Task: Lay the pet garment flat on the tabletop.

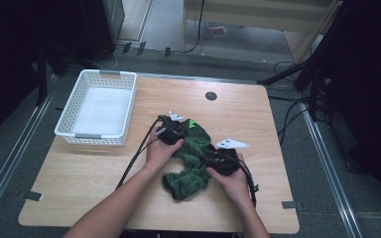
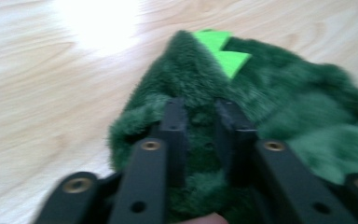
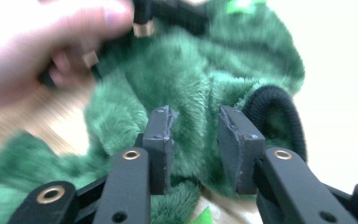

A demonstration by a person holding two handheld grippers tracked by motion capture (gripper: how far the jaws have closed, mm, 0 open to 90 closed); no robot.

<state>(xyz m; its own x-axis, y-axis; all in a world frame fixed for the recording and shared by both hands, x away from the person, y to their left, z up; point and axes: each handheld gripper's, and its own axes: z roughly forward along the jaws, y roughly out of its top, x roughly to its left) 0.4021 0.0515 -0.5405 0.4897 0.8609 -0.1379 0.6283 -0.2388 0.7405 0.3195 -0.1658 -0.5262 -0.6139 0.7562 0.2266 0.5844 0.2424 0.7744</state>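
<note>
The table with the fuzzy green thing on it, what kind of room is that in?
Probably a lab or workshop set up for recording. The wooden table stands on grey floor between metal rails, cables trail across the floor, and dark stands surround it.

Lab: tripod legs [image 1: 297, 74], floor cables [image 1: 290, 116]

free: bare table [image 1: 258, 119] right of green garment [image 1: 191, 166] (front-left too) | blocked: white basket [image 1: 101, 106] at back-left corner | grommet [image 1: 211, 95] flush
</note>
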